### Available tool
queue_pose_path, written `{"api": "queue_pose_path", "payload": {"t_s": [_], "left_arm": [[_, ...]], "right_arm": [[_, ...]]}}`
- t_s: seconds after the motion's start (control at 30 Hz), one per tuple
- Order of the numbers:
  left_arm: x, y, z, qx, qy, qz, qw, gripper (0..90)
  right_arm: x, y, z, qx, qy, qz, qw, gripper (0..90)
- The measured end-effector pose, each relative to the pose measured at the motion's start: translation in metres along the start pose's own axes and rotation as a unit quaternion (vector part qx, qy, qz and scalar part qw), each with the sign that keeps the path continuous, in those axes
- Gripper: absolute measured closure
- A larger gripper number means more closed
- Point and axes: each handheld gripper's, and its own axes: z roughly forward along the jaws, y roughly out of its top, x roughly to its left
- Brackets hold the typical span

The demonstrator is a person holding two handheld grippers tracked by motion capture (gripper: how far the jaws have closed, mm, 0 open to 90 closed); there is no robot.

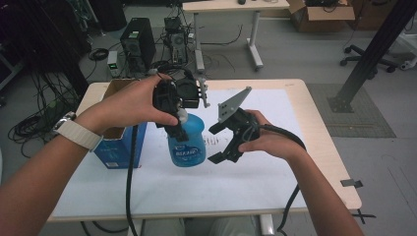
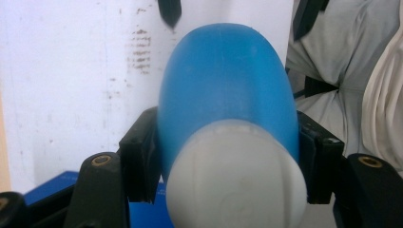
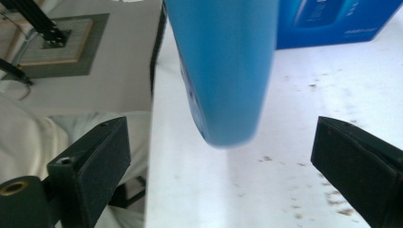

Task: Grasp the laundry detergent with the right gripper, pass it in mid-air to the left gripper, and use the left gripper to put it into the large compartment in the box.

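A blue plastic bottle with a white cap hangs base-down over the white mat. My left gripper is shut on it just below the cap. In the left gripper view both pads press the blue bottle from either side. My right gripper stands open just right of the bottle's lower half. In the right gripper view, its jaws sit wide apart with the bottle's base between and beyond them, touching neither.
A blue carton with open brown flaps stands at the table's left, close behind my left forearm. The wooden table carries a white mat. Cables trail from both grippers toward the front edge. Computers and desks stand on the floor beyond.
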Motion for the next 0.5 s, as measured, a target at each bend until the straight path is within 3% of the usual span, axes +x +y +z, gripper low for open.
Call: {"api": "queue_pose_path", "payload": {"t_s": [0.1,0.17,0.27,0.33,0.47,0.5], "left_arm": [[0.004,-0.003,-0.007,0.007,0.008,-0.024,0.9997,37.5],[0.007,-0.004,-0.011,0.012,0.01,-0.038,0.9992,37.5],[0.012,-0.007,-0.017,0.025,0.015,-0.069,0.9972,37.5],[0.015,-0.008,-0.022,0.031,0.022,-0.085,0.9956,37.5],[0.022,-0.013,-0.035,0.032,0.032,-0.134,0.9899,37.5],[0.025,-0.015,-0.04,0.03,0.034,-0.155,0.9869,37.5]], "right_arm": [[0.0,-0.009,-0.008,0.007,-0.023,0.005,0.9997,3.2],[0.001,-0.015,-0.015,0.028,-0.036,0.01,0.9989,3.2],[0.002,-0.024,-0.025,0.043,-0.05,0.027,0.9974,2.8],[0.003,-0.029,-0.031,0.058,-0.066,0.018,0.996,2.8],[0.005,-0.038,-0.046,0.079,-0.073,0.029,0.9938,3.1],[0.006,-0.04,-0.049,0.083,-0.075,0.032,0.9932,3.0]]}}
